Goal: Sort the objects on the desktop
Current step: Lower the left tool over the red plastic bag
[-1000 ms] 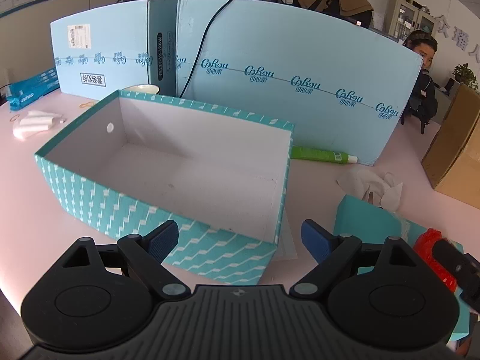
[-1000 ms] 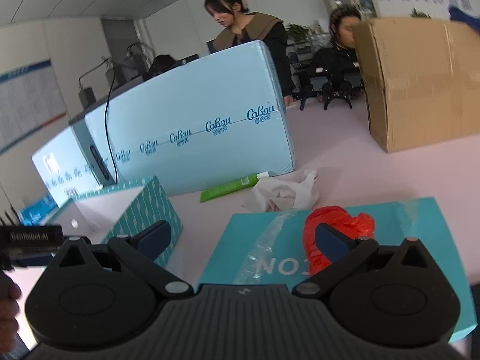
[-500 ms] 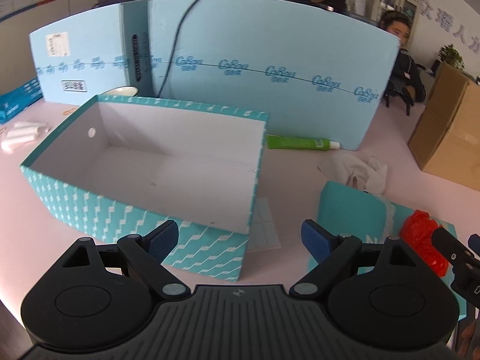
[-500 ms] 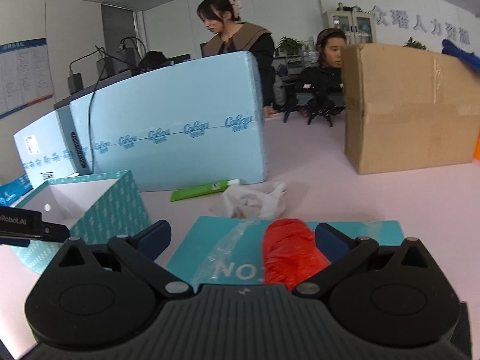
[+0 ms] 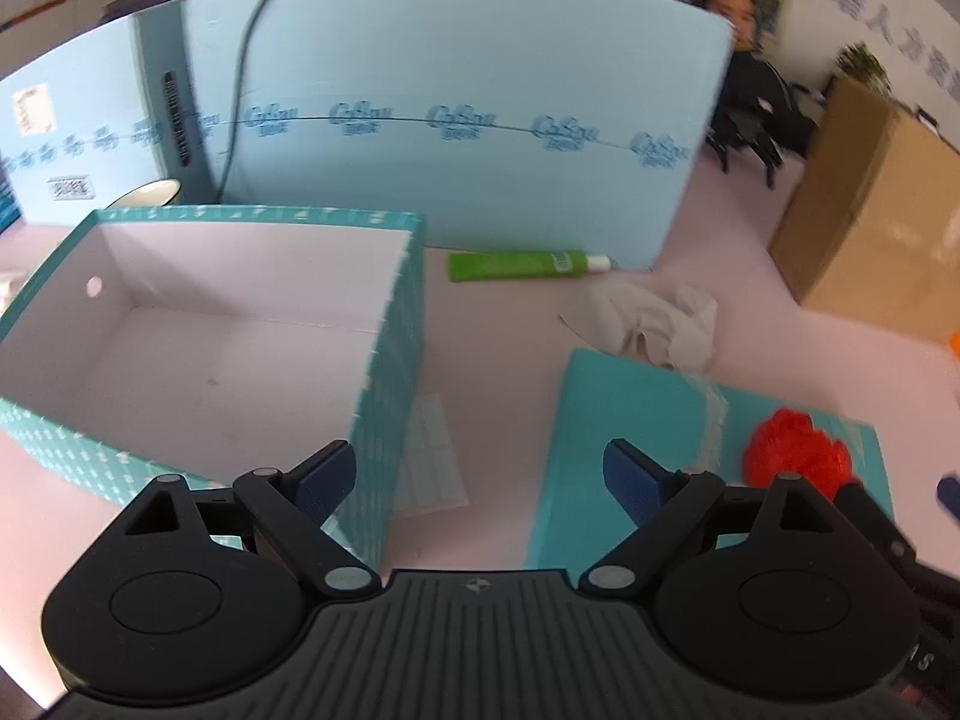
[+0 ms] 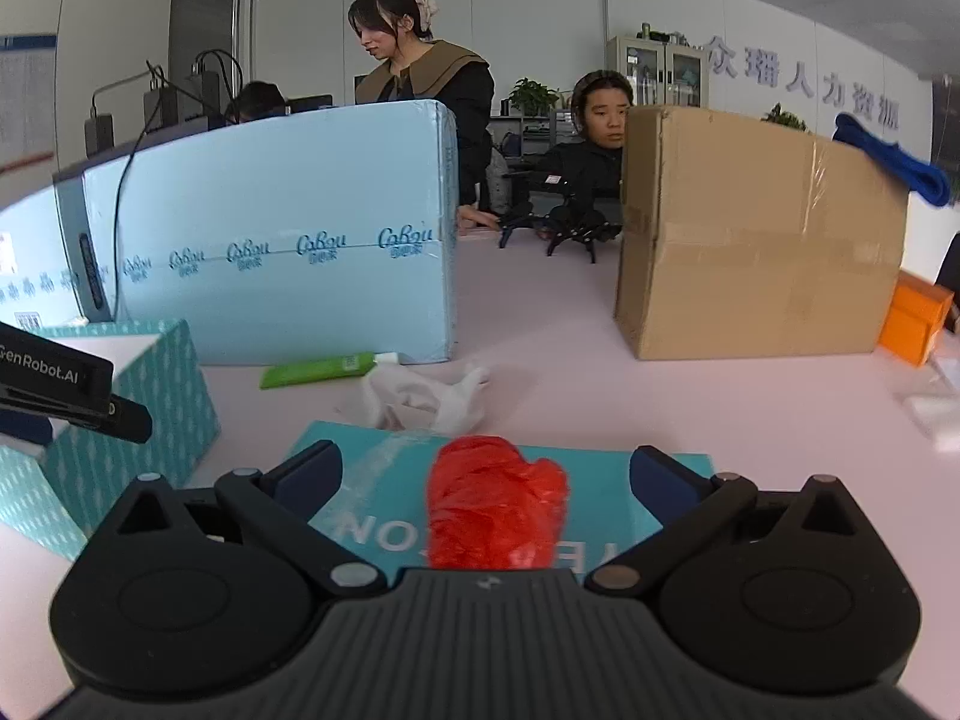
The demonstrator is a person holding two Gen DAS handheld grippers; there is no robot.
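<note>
- Pale pink table [image 5: 492,360] is seen carrying a teal patterned box [image 5: 384,396], open at the top with a white inside, towards its left side.
- The left gripper [image 5: 480,474] is held with jaws wide apart and nothing between them, above the gap between the box and a flat teal lid [image 5: 630,420].
- A crumpled red bag [image 6: 498,504] is found lying on that lid; the right gripper [image 6: 486,474] is spread open around it, pads not touching.
- A green tube [image 5: 522,264] and a white crumpled tissue [image 5: 654,324] are seen lying beyond, near a light-blue carton [image 5: 480,168] standing along the far side.
- A brown cardboard box [image 6: 756,234] is set towards the right edge.
</note>
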